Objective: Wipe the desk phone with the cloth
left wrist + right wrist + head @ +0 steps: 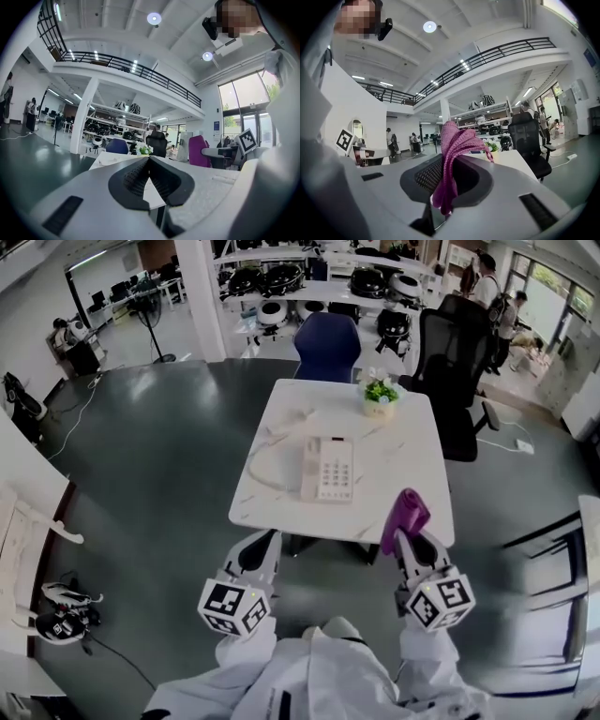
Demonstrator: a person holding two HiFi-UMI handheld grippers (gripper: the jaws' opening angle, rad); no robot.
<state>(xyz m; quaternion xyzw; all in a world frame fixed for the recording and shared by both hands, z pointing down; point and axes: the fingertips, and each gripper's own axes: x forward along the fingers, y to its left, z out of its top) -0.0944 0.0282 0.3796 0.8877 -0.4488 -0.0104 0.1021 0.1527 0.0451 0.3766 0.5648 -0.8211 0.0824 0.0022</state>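
The desk phone (328, 470) lies mid-frame on the table (412, 474), with a cord (265, 460) to its left and a potted plant (380, 395) above it by the far edge. The left gripper (258, 542) sits below the table's lower-left corner. The right gripper (412, 538), pinching the cloth (405, 512), is at the lower-right corner.

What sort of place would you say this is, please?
Most likely a large open-plan office or workshop hall: a white table carries a desk phone, a black office chair stands beside it, and a mezzanine railing runs overhead.

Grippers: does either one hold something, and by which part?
The right gripper holds the cloth by its bunched middle; the left gripper is shut and empty.
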